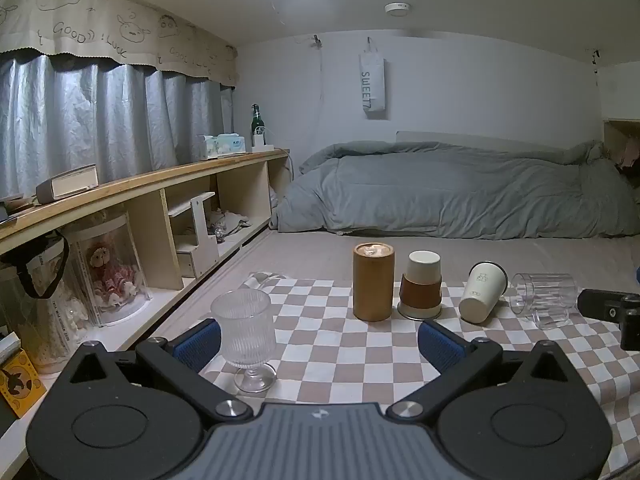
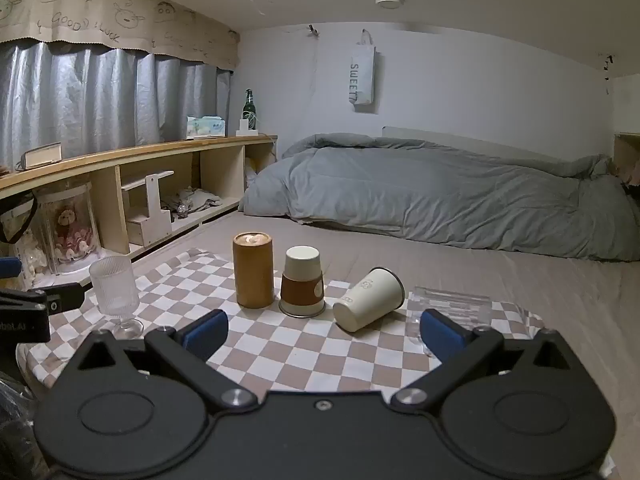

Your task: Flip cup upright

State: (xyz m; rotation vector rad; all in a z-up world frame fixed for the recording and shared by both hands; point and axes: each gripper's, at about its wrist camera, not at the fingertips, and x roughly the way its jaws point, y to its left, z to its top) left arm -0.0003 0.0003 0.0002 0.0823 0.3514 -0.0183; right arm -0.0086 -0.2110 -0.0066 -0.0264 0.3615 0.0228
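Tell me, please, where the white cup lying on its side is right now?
The white cup lies on the checkered cloth, between the upside-down brown-sleeved cup and the tipped clear glass.

Black tool (image 1: 320, 344), blue pads (image 1: 198, 346), silver screws

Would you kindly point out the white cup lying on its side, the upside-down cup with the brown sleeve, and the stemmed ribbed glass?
white cup (image 2: 368, 298): right wrist view, middle of its side wall.
brown-sleeved cup (image 2: 302, 290): right wrist view, on the sleeve.
stemmed glass (image 1: 243, 326): left wrist view, ribbed bowl.
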